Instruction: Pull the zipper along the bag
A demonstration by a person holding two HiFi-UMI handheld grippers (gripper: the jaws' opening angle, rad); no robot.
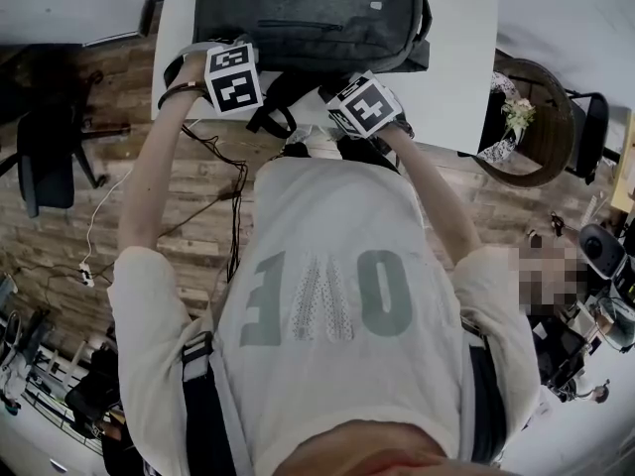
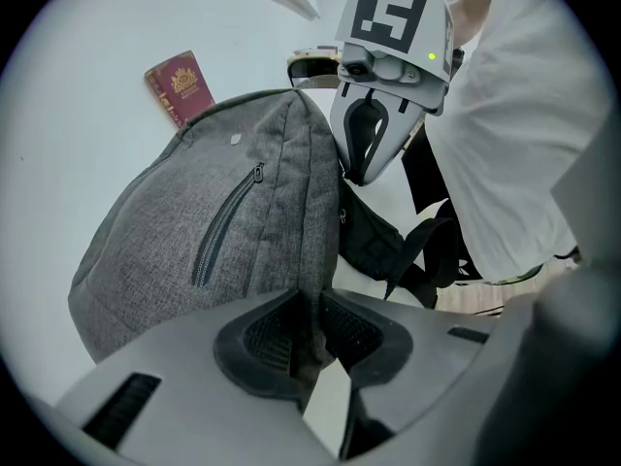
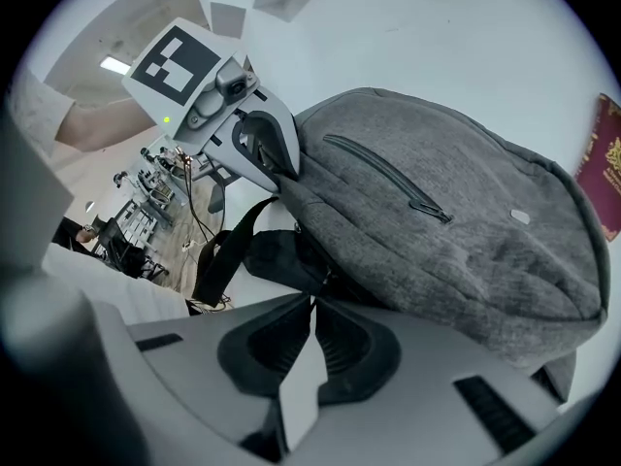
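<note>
White table [image 1: 456, 58] fills the top of the head view, and the grey bag [image 1: 308, 13] lies on it at upper centre. Your left gripper [image 2: 315, 309] is clamped on a fold of the bag's grey fabric at its near edge. Your right gripper [image 3: 310, 304] has its jaws pressed together at the bag's dark edge, just beside the black straps [image 3: 228, 260]. Whether a zipper pull sits between them is too small to tell. A red passport [image 2: 181, 85] lies at the upper left of the left gripper view.
</note>
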